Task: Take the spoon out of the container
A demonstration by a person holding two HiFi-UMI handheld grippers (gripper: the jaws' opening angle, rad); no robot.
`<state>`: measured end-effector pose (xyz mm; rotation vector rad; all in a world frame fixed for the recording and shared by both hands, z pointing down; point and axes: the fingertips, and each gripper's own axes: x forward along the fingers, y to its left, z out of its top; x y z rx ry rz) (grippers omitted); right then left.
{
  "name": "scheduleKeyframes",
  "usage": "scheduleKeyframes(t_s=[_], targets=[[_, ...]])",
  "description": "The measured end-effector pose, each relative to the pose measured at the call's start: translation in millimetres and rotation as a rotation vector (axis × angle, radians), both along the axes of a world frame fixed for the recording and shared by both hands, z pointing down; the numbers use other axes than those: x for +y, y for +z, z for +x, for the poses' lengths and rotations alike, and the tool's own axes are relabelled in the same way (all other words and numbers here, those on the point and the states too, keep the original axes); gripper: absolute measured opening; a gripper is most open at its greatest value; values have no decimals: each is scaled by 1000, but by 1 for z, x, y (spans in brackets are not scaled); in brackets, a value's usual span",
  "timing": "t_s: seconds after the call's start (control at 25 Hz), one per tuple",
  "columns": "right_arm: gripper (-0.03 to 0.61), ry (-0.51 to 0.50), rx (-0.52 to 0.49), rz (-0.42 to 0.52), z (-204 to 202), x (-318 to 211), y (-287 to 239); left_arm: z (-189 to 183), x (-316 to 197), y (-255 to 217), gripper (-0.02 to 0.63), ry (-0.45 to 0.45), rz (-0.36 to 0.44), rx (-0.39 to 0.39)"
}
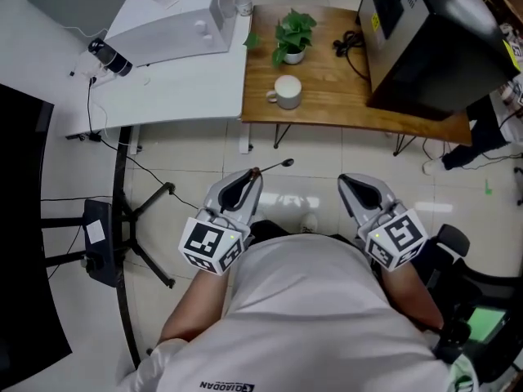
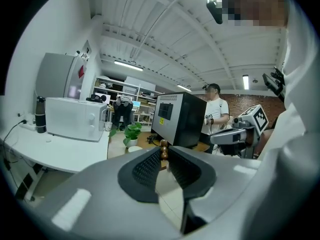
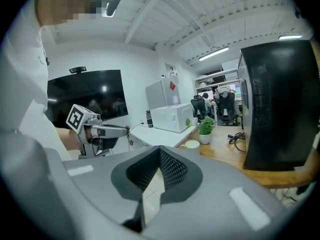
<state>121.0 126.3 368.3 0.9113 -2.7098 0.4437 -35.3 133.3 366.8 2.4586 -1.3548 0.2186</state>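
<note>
My left gripper [image 1: 252,175] is held close in front of my body, over the tiled floor, shut on a thin spoon [image 1: 274,167] whose stem sticks out up and to the right. In the left gripper view the spoon's brown beaded end [image 2: 163,148] shows pinched at the tips of that gripper [image 2: 164,153]. The white mug [image 1: 287,91] stands on the wooden table [image 1: 327,80], well apart from both grippers. My right gripper [image 1: 346,180] is level with the left one, its jaw tips together with nothing between them, as the right gripper view [image 3: 160,150] shows too.
A potted plant [image 1: 292,35] and a large black box [image 1: 433,39] share the wooden table. A white microwave [image 1: 176,19] and a dark bottle [image 1: 110,57] sit on the white desk [image 1: 180,88]. A black stand [image 1: 122,219] with cables stands left. Another person [image 2: 216,111] stands far off.
</note>
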Motion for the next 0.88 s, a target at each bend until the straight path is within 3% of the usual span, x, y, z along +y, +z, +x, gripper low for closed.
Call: scheduleKeyframes(t_s=[0.28,0.88], targets=[[6,74,-2,-17,-16,-3,-8,-11,-14,-17,52,95,10,-8],[6,78,31,-38,-63,8,-5,-43,-12,-15,52,156,-2,24]])
